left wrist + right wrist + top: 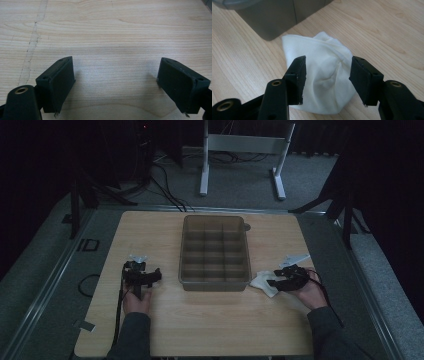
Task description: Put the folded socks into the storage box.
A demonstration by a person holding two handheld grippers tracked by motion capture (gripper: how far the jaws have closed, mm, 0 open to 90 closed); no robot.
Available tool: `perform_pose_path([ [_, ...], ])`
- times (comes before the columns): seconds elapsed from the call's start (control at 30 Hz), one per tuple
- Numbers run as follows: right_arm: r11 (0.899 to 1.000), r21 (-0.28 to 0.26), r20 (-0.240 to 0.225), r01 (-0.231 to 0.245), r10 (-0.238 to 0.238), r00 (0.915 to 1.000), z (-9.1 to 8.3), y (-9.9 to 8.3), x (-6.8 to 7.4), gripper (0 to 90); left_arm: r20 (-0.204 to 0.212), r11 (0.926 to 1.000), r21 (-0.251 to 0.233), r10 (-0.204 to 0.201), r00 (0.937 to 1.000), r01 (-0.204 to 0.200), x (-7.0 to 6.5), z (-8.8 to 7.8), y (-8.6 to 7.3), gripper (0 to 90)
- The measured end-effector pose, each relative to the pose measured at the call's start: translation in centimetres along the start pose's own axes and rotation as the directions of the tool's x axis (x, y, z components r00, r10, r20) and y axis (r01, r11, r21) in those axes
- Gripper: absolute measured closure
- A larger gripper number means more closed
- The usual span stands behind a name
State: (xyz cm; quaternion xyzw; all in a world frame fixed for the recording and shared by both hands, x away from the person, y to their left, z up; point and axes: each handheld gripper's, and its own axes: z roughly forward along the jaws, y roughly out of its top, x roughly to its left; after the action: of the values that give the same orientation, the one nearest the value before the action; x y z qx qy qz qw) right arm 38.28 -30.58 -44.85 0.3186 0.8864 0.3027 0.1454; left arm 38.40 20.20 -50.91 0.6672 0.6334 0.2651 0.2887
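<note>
Pale wood grain covers the rectangular surface (200, 320), and a grey plastic tray divided into small compartments (215, 251) sits at its middle, toward the far edge. A crumpled white cloth (324, 75) lies on the surface just beside the tray's near right corner, close to the tray wall though I cannot tell if they touch. The right gripper (327, 80) is low over this cloth with its fingers (298, 75) spread to either side of the bundle, released and not yet pressing it (the fabric bulges up between them). In the high view the right hand (310, 292) holds that gripper pointing left toward the tray. The left gripper (115, 85) rests well apart from the tray on its left side, held by the left hand (136, 301); its fingers (60, 82) stand wide apart, released, with bare wood between them. A faint pale streak (32, 45) runs along the wood ahead of it.
</note>
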Motion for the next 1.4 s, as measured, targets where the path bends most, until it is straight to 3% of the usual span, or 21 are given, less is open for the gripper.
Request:
perform_pose_path([
  [0.23, 1.0, 0.022, 0.003, 0.012, -0.013, 0.9999, -0.3, 0.7, 0.3, 46.5, 0.0, 1.0, 0.0, 0.0, 1.0, 0.0, 0.0, 0.0, 0.0, 14.5],
  [0.6, 0.995, 0.103, 0.011, 0.014, -0.015, 0.9998, -0.1, 2.1, 1.3, 45.5, 0.0, 1.0, 0.0, 0.0, 1.0, 0.0, 0.0, 0.0, 0.0, 14.5],
  [1.2, 0.976, 0.215, 0.027, -0.032, 0.027, 0.9993, 1.2, 2.6, 1.5, 41.8, 0.0, 1.0, 0.0, 0.0, 1.0, 0.0, 0.0, 0.0, 0.0, 14.5],
  [1.4, 0.966, 0.25, 0.045, -0.062, 0.053, 0.9976, 2.6, 2.7, 1.3, 37.1, 0.0, 1.0, 0.0, 0.0, 1.0, 0.0, 0.0, 0.0, 0.0, 14.5],
])
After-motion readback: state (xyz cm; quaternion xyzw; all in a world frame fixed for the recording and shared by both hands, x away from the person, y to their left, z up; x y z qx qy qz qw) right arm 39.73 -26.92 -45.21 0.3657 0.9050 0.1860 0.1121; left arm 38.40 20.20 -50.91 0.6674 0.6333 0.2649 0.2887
